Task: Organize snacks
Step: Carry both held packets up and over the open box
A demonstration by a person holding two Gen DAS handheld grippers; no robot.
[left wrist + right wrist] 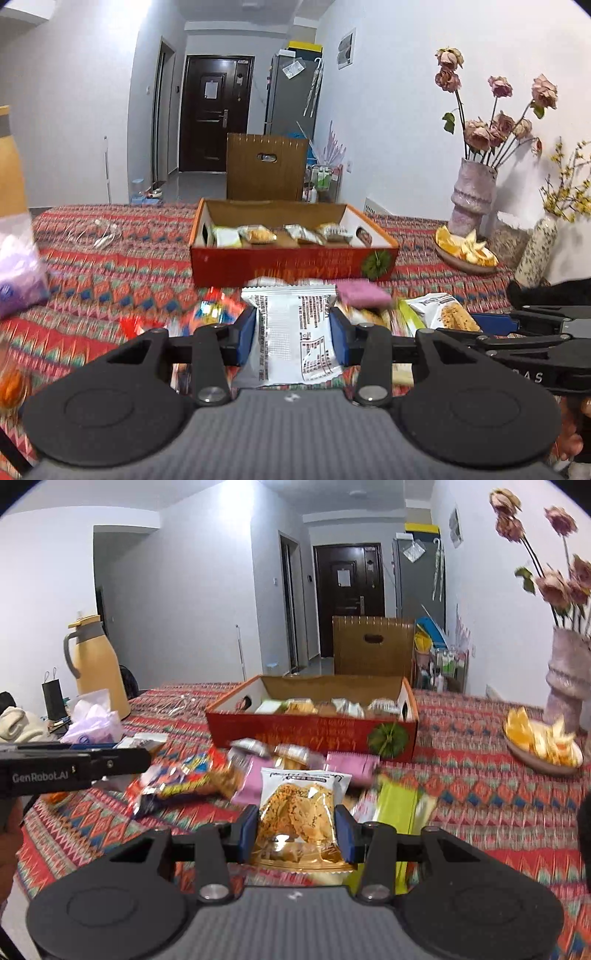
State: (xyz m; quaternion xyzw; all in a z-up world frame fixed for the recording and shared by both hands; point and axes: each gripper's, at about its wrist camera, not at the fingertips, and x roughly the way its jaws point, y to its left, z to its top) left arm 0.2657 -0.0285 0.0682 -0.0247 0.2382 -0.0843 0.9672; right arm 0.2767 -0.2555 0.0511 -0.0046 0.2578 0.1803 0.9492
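A white printed snack packet is clamped upright between the left gripper pads – a clear-fronted biscuit packet (golden contents) is likewise pinched by the right gripper – before the orange box.

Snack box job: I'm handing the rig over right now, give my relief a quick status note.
Left gripper: shut on a white snack packet, printed back facing the camera.
Right gripper: shut on a clear-fronted cracker packet.
Red cardboard box: open on the patterned tablecloth, several packets already inside.
Left to do: drop both held packets in, then clear the loose pile of snacks in front of the box.
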